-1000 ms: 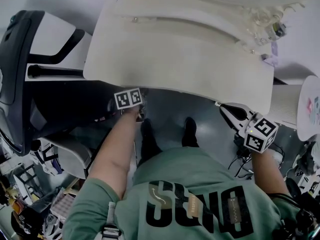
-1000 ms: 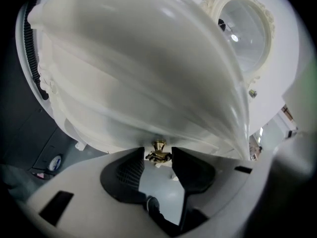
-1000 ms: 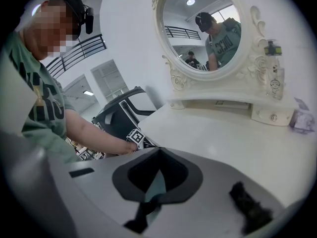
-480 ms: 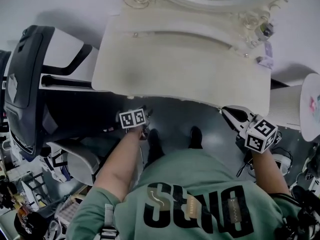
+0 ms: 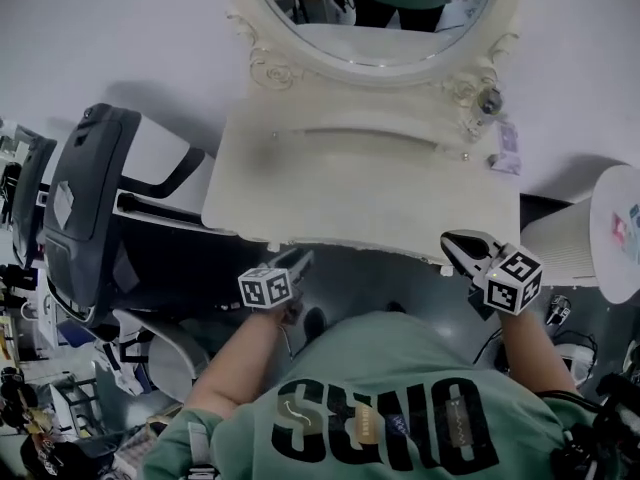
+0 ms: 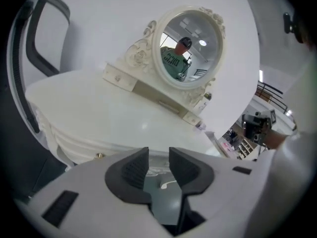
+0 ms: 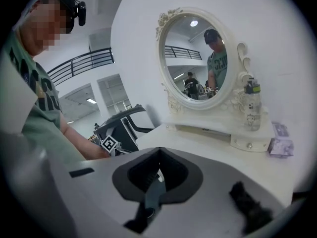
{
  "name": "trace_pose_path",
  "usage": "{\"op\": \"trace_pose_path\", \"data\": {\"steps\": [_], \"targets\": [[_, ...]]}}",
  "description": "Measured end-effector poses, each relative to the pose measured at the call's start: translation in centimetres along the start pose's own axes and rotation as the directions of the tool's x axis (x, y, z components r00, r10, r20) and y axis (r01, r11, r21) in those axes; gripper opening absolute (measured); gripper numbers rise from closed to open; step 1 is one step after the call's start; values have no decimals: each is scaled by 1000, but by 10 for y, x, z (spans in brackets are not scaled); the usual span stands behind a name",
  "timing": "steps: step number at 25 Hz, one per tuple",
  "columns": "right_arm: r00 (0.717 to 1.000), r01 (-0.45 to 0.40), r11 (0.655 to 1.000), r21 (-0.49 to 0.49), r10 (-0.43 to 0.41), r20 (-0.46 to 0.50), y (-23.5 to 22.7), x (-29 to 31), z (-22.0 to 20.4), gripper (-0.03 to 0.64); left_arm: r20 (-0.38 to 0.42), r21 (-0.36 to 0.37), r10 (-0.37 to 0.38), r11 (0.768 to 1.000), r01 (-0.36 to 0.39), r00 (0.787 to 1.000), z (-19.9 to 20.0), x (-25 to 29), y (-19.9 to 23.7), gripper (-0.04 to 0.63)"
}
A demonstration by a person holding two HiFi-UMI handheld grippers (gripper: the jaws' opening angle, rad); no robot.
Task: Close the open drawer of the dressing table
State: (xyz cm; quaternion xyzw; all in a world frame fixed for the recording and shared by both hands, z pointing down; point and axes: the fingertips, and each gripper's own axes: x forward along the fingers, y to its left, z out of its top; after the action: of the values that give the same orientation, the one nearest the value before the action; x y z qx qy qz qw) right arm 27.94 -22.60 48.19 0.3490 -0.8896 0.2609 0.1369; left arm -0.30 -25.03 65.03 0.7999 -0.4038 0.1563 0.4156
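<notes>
The left gripper (image 5: 298,261) is hovering just in front of the dressing table (image 5: 360,188). Its jaws are standing apart with nothing between them, having just been closing. The right gripper (image 5: 455,244) is hanging near the table's right front corner, its jaws clenched tip to tip on nothing. In the left gripper view, the drawer (image 6: 69,145) is showing beneath the table top, seemingly pushed in flush, with its knob (image 6: 99,156) facing outward.
</notes>
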Motion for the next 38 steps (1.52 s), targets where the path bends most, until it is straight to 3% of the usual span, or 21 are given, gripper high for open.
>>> {"op": "trace_pose_path", "data": {"steps": [4, 10, 15, 21, 28, 32, 38], "targets": [[999, 1, 999, -33, 0, 35, -11, -26, 18, 11, 115, 74, -16, 997, 8, 993, 43, -22, -44, 84], [995, -17, 996, -82, 25, 101, -20, -61, 44, 11, 297, 122, -57, 992, 21, 953, 94, -49, -109, 16], [988, -40, 993, -107, 55, 143, -26, -77, 54, 11, 350, 209, -115, 977, 42, 930, 116, -58, -163, 11], [986, -44, 993, -107, 60, 154, -29, -90, 51, 11, 380, 252, -163, 965, 68, 910, 122, -74, -202, 10], [986, -9, 994, -107, 26, 165, -10, -58, 61, 11, 385, 330, -261, 935, 132, 885, 142, -99, -196, 10], [983, 61, 992, -109, -41, 177, 3, -25, 79, 11, 372, 377, -358, 902, 213, 857, 167, -104, -173, 11], [977, 121, 987, -109, -99, 190, 39, 35, 114, 11, 322, 447, -449, 848, 285, 833, 218, -130, -123, 10]]}}
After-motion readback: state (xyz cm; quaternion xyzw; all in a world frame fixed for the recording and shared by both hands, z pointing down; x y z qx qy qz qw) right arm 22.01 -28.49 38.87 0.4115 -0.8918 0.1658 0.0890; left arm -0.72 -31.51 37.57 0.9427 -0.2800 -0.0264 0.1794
